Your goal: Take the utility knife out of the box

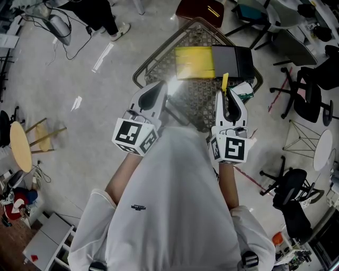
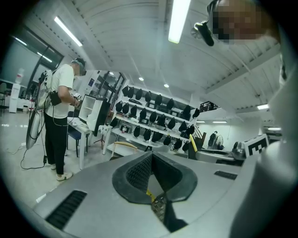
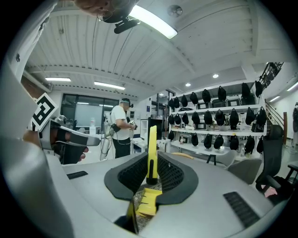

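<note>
A yellow utility knife (image 3: 152,148) stands upright between the pads of my right gripper (image 3: 152,160), which is shut on it. In the head view the knife (image 1: 225,82) pokes out past the right gripper (image 1: 231,98), over the near right part of the mesh table (image 1: 159,66). The open yellow box (image 1: 194,62) lies on that table beside a black box part (image 1: 232,61); the yellow box (image 3: 148,202) also shows below the right jaws. My left gripper (image 1: 159,87) hovers at the table's near left edge. Its jaws (image 2: 151,155) meet at the tips with nothing between them.
A green and white packet (image 1: 244,91) lies by the right gripper. Black office chairs (image 1: 310,90) crowd the right side, a red chair (image 1: 201,10) stands beyond the table, and a round wooden stool (image 1: 21,145) is at left. A person in white (image 2: 60,116) stands by shelves of black bags.
</note>
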Motion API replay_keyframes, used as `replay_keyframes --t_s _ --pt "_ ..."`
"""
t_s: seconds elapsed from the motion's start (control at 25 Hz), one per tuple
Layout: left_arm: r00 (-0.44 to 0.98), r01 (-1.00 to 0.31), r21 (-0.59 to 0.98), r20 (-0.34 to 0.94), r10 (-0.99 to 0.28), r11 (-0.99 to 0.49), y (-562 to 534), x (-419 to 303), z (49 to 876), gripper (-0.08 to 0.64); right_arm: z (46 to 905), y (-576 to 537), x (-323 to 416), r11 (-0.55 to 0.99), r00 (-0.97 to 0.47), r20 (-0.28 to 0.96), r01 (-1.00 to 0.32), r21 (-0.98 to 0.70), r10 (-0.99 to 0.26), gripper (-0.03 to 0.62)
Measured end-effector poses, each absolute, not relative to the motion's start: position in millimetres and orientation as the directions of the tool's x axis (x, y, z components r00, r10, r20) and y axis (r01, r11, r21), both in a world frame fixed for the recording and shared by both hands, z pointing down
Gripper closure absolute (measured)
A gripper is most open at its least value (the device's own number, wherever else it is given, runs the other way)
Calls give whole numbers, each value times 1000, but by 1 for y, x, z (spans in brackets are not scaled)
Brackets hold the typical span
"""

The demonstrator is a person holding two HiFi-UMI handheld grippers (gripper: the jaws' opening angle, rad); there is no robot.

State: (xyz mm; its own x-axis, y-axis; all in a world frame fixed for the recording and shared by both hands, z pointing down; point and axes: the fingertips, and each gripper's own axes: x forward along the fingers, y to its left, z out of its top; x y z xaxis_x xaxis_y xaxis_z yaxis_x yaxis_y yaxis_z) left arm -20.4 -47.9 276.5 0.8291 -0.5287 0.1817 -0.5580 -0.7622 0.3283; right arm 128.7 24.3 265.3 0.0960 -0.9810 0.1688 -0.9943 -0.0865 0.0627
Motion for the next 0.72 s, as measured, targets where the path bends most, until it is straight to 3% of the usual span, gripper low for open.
replay_keyframes --t_s 0.72 --pt "822 -568 330 196 -534 -754 -52 -27 281 560 272 20 124 -89 96 175 -995 48 -980 541"
